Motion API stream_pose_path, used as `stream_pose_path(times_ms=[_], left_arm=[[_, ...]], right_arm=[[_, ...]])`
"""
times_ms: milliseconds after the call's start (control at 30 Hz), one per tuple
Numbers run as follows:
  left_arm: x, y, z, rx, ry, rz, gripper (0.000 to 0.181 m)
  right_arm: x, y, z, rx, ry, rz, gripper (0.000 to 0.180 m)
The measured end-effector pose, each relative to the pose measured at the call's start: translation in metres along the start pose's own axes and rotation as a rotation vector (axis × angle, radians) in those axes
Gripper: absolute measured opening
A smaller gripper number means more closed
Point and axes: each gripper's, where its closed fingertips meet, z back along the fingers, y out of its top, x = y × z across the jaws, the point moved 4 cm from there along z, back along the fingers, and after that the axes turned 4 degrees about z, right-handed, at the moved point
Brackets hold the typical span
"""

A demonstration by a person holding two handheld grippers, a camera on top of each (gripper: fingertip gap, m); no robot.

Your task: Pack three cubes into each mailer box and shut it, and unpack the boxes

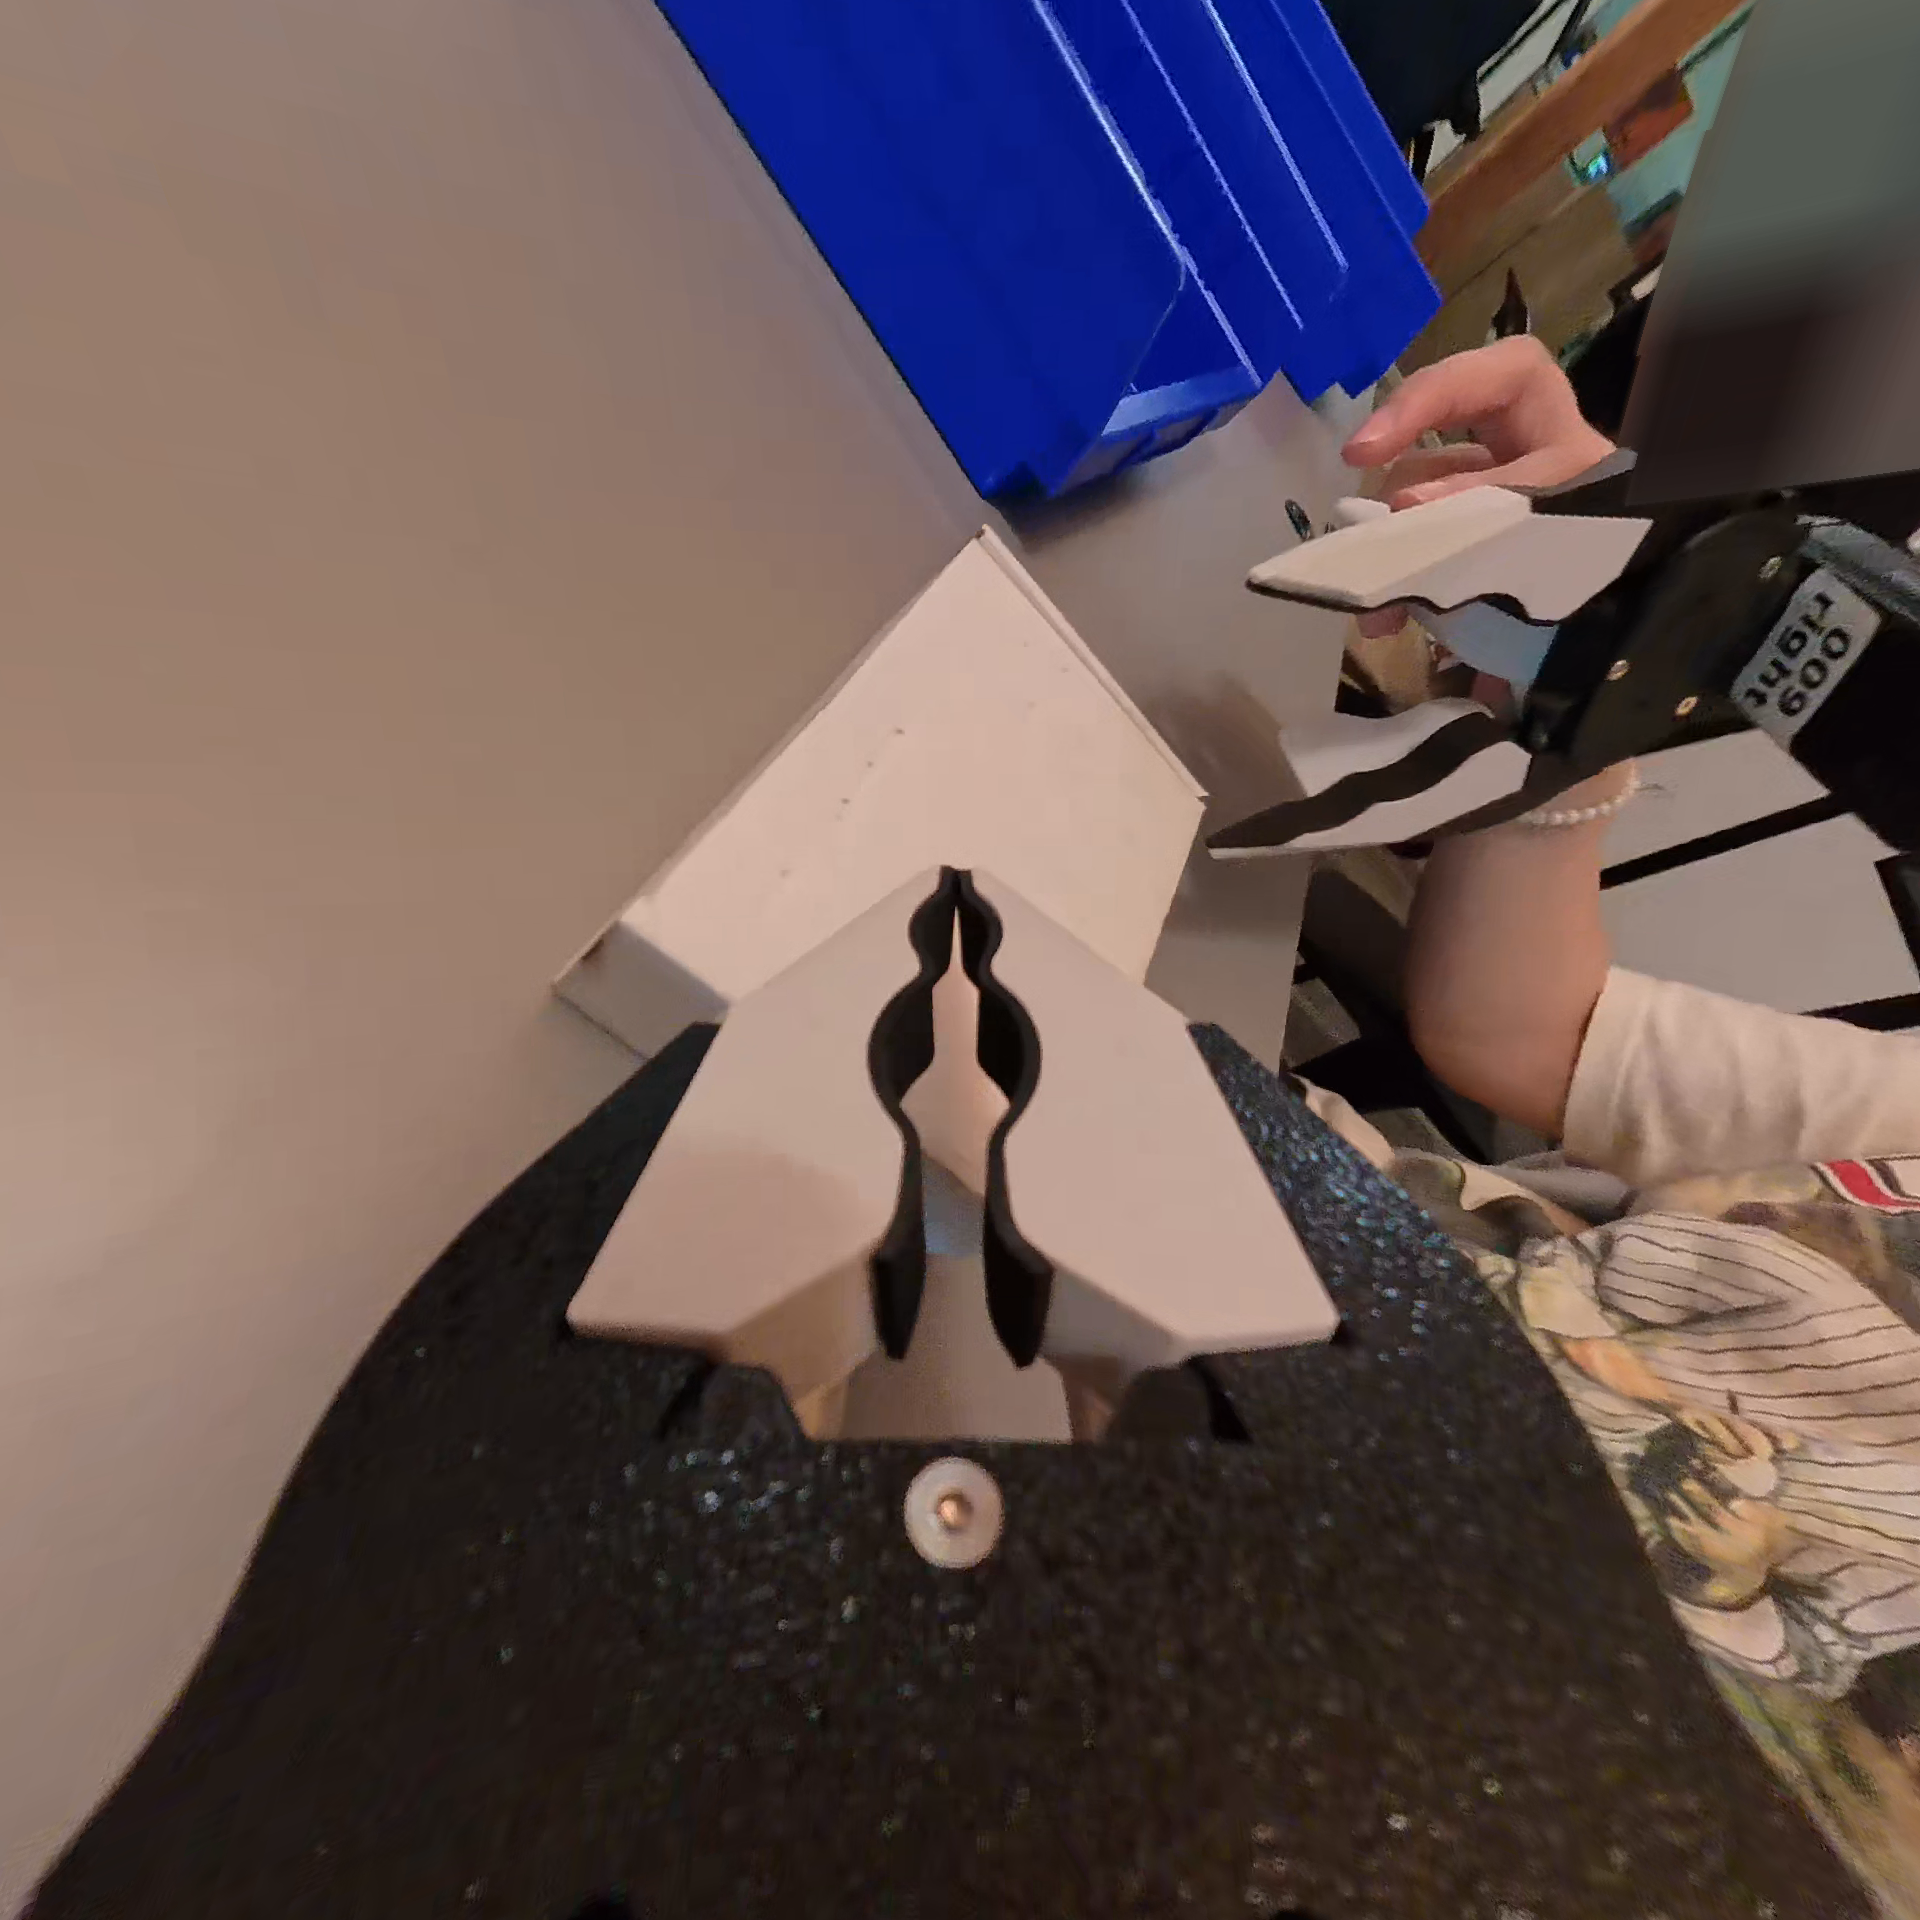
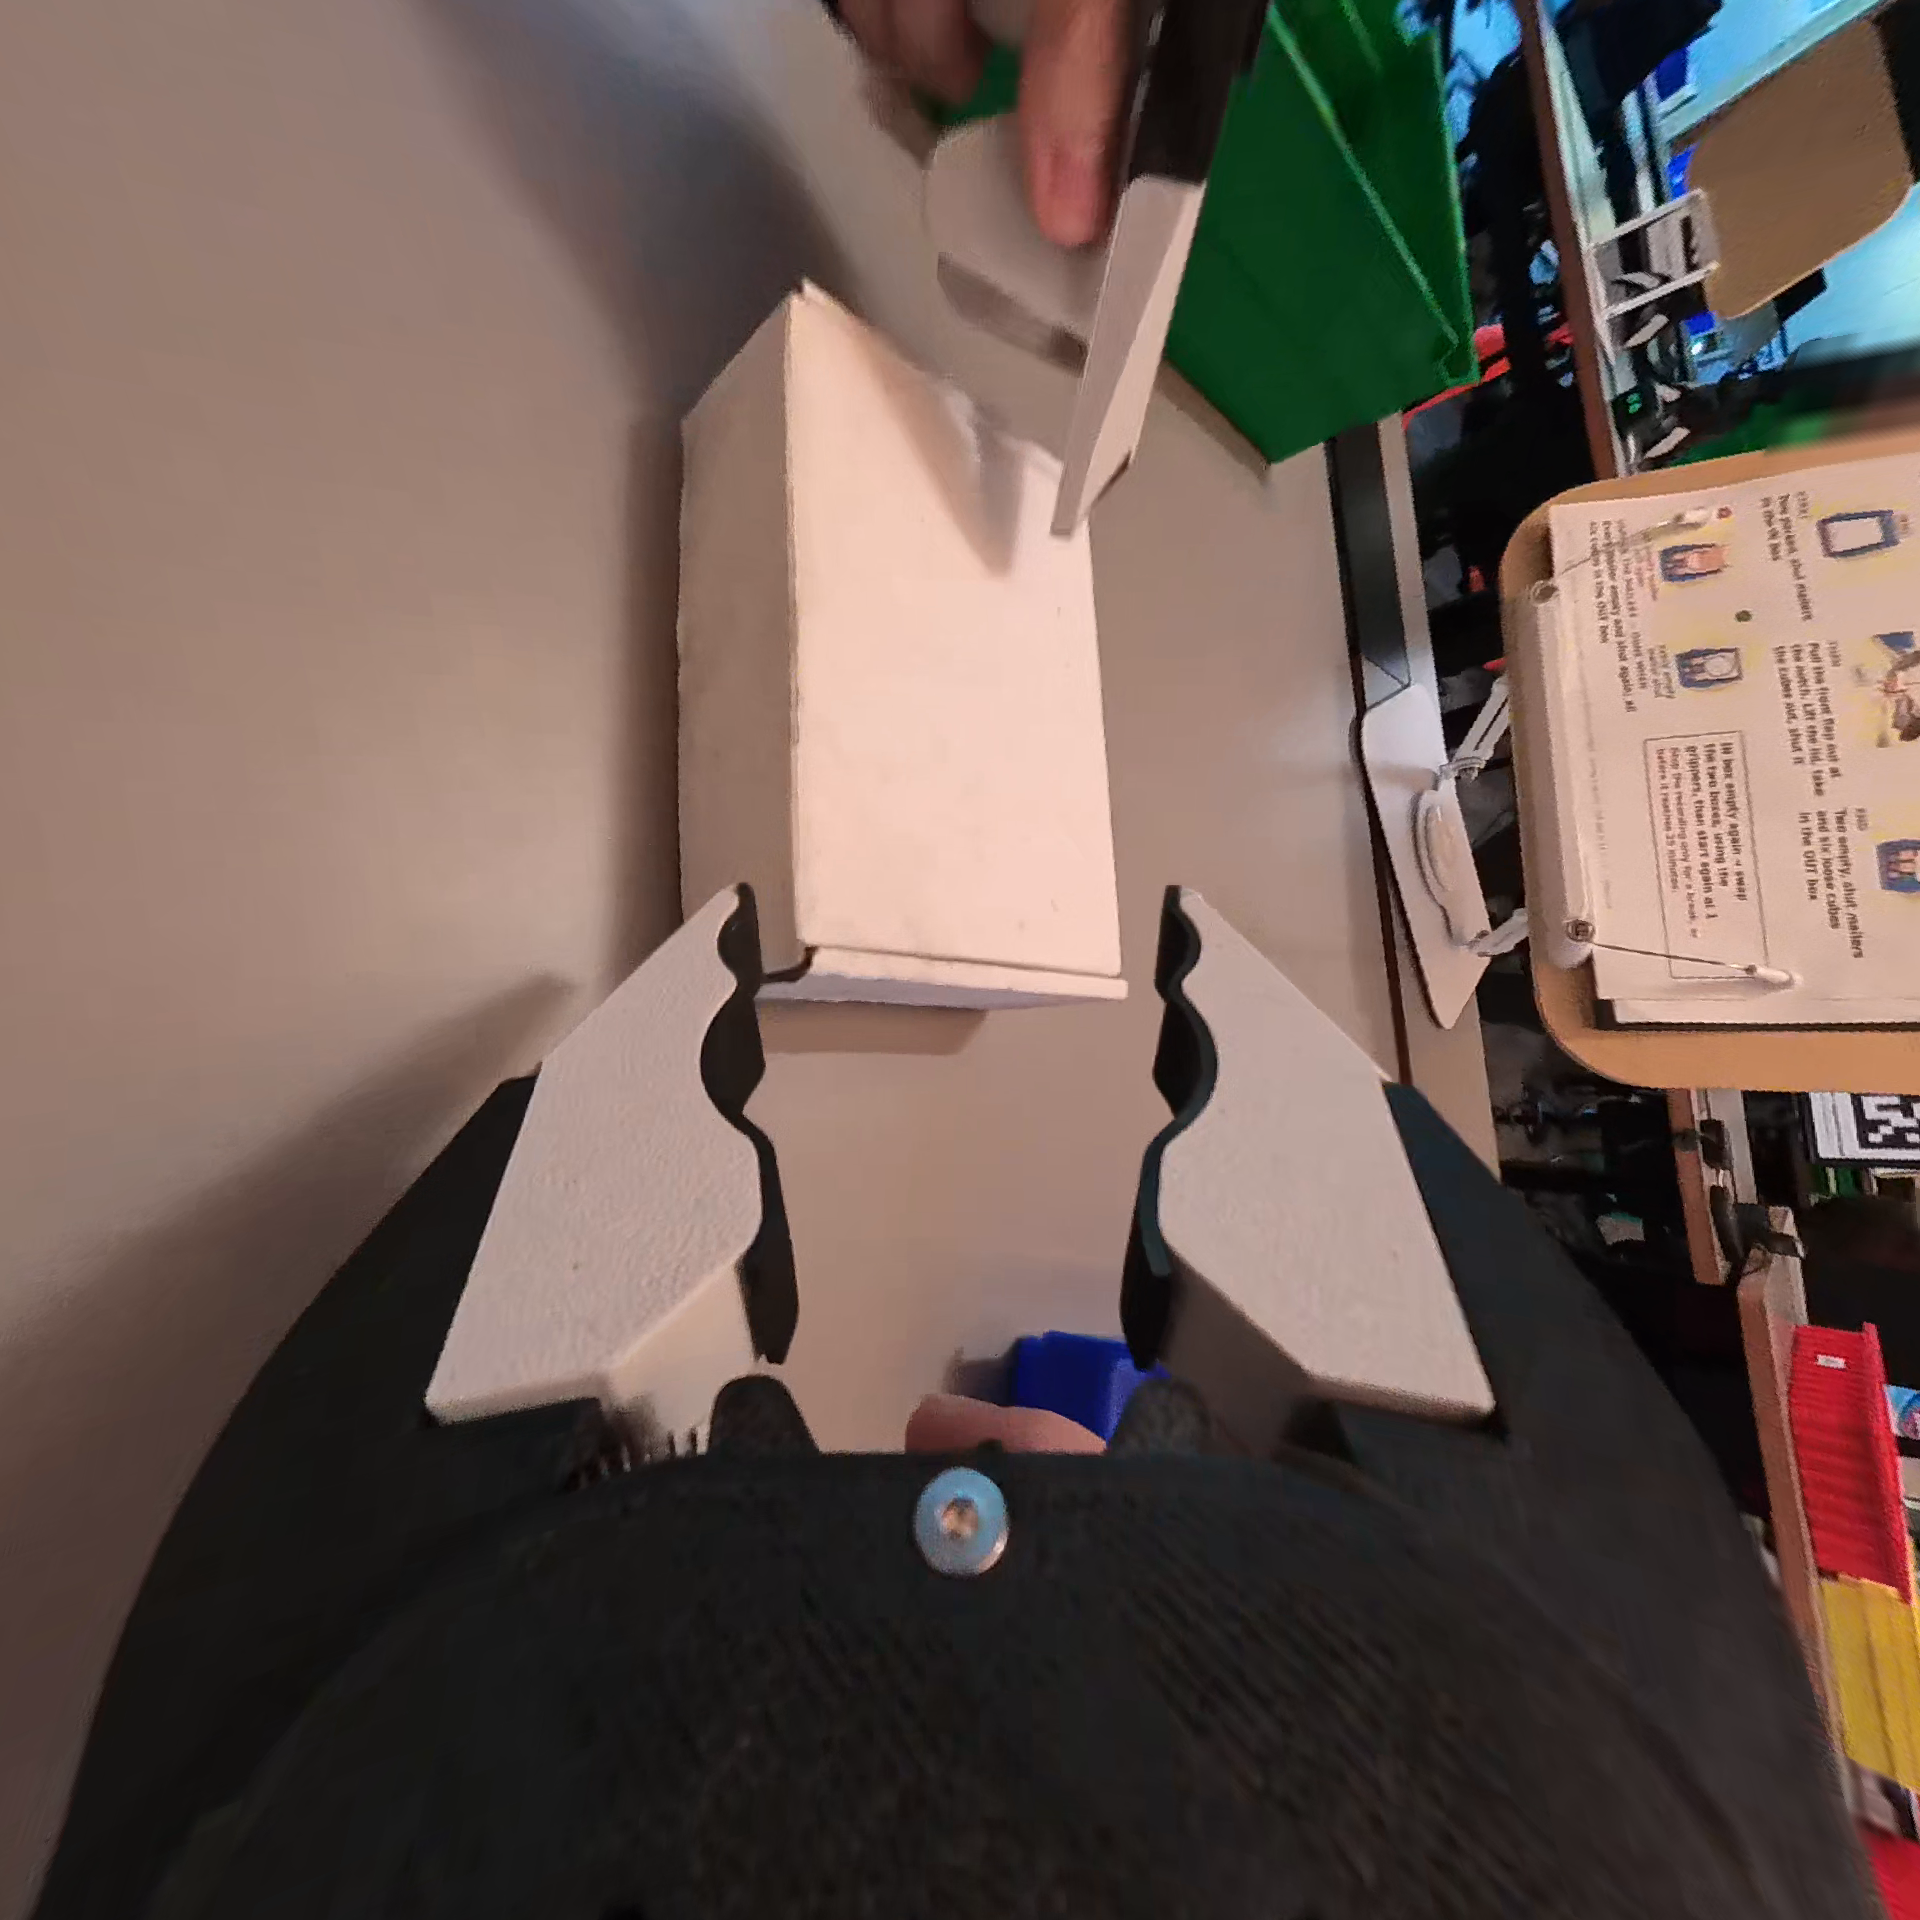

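Both tongs hang over one white mailer box, and neither grips anything.

From the left wrist view, the left tongs (image 1: 961,883) have their jaws pressed together, tips meeting with nothing between them. The mailer box (image 1: 914,790) lies shut on the grey surface (image 1: 364,520) directly ahead of those tips and partly hidden behind them; whether the tips touch the lid cannot be told. Beyond the box and to its right stands a blue bin (image 1: 1039,229). To the right of the left tongs, the right tongs (image 1: 1247,717) float above the surface with jaws spread wide and empty, held by a person's hand (image 1: 1486,416).

From the right wrist view, the right tongs (image 2: 956,904) are wide open, and the near end of the box (image 2: 935,727) sits just ahead of the gap between the tips, its front edge level with them. At the far end of the box the left tongs (image 2: 1081,509) come down edge-on, with their tip at or just above the lid. A green bin (image 2: 1320,239) stands past the box to the right, and a card of instructions (image 2: 1714,748) is off the surface on the right.

No cubes show in either view, so whether this box is packed or emptied cannot be judged. The lid is down; as it looks, the box is either just shut or about to be opened, and a second box is not in sight.
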Motion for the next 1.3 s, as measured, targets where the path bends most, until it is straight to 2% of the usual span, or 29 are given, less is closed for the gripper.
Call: stream_pose_path(times_ms=[100,267,467,633,733,833,967,1067,1133,1200,1300], left_arm=[[-0.003,-0.004,0.008,0.03,-0.003,0.058,0.0],[-0.009,0.002,0.005,0.067,-0.064,0.13,0.0],[-0.021,0.013,-0.018,-0.015,0.019,0.108,0.0],[-0.027,0.021,-0.021,0.008,0.033,0.132,0.0],[-0.031,0.023,-0.021,0.0,-0.019,0.196,0.0],[-0.037,0.028,-0.021,0.005,-0.038,0.243,0.0],[-0.039,0.031,-0.021,-0.006,-0.053,0.264,0.0],[-0.037,0.029,-0.017,-0.016,0.0,0.162,0.0],[-0.027,0.03,-0.007,0.042,0.007,0.125,0.0],[-0.019,0.028,0.003,0.102,-0.01,0.155,0.0],[-0.022,0.012,0.009,0.101,0.028,0.191,0.0]], right_arm=[[-0.002,-0.007,0.0,-0.05,0.001,0.008,0.078],[-0.006,-0.005,-0.004,-0.031,0.028,0.002,0.077],[-0.01,-0.005,-0.013,-0.077,0.039,0.052,0.077],[-0.012,-0.001,-0.019,-0.034,0.036,0.024,0.094],[-0.012,-0.011,-0.027,-0.1,0.014,0.072,0.099],[-0.014,-0.023,-0.035,-0.184,-0.004,0.15,0.099],[-0.008,-0.026,-0.039,-0.208,-0.054,0.213,0.094],[-0.004,-0.025,-0.034,-0.193,-0.071,0.187,0.095],[-0.002,-0.026,-0.029,-0.185,-0.078,0.161,0.094],[0.002,-0.03,-0.023,-0.186,-0.093,0.138,0.094],[0.007,-0.037,-0.018,-0.189,-0.113,0.102,0.094]])
